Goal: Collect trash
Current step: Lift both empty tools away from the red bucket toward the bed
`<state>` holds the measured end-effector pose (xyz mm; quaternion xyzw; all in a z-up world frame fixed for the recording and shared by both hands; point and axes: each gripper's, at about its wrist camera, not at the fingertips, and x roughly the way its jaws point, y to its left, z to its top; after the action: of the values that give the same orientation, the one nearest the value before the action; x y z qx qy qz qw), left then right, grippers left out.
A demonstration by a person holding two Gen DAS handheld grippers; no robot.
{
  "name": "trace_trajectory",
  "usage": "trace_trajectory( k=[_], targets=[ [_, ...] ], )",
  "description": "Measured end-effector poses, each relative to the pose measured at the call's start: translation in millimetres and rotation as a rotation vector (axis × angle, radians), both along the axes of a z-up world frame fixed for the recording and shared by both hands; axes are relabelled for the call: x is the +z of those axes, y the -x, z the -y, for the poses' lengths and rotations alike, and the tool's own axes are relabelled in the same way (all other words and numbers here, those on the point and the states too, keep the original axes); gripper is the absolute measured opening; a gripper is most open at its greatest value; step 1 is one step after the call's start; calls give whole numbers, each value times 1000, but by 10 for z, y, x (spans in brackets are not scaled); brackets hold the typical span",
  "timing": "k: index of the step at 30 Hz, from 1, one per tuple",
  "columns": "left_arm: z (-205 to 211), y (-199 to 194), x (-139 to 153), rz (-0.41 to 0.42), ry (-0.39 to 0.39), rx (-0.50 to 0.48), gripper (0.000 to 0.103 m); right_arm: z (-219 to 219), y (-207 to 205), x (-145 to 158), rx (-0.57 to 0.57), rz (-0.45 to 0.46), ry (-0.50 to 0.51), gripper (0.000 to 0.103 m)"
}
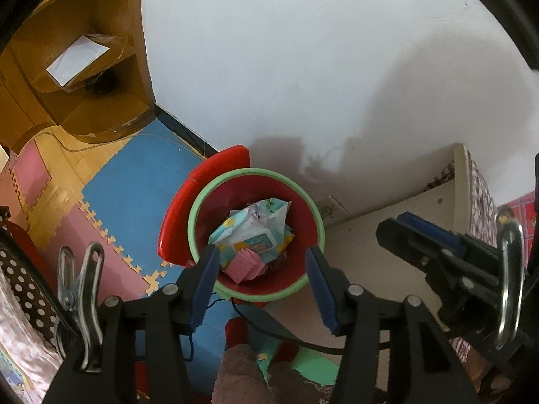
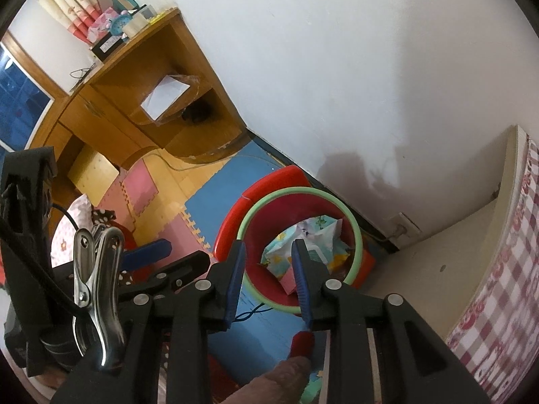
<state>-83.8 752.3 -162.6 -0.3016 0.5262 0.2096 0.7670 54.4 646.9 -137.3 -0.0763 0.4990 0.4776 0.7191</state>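
The floor (image 1: pixel 67 165) is pale wood, partly covered by interlocking foam mats (image 1: pixel 134 181) in blue and pink with toothed yellow joins. On the blue mat, close to the white wall's dark skirting, stands a red waste bin (image 1: pixel 256 232) with a green rim, its red lid (image 1: pixel 188 202) tipped open behind it. A thin blue cord (image 2: pixel 252 313) lies on the mat just in front of the bin. A wooden cabinet (image 2: pixel 141 107) stands on the bare wood, a thin cable (image 2: pixel 182 168) trailing on the floor from under it.
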Motion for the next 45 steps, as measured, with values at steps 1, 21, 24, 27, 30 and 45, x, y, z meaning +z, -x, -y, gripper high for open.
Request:
trace_trajectory(
  k=[1,21,24,27,30,45],
  targets=[
    [-3,7,20,1,-2,0,56,16,10,14,0,2,-4,29],
    [170,233,517,35,-67,11,56,396,381,427,4,31,-106,29],
    [249,277,620,37,-86,3,56,495,459,524,15,47,-127,29],
    [324,325,705,36,-102,-2,56,621,540,635,24,55,-153,29],
    [409,377,791,43,-113,2,56,756,602,711,25,63,-173,29],
    [1029,616,1318,84,-182,-46,56,1645,1004,1045,13,109,-254,29]
  ],
)
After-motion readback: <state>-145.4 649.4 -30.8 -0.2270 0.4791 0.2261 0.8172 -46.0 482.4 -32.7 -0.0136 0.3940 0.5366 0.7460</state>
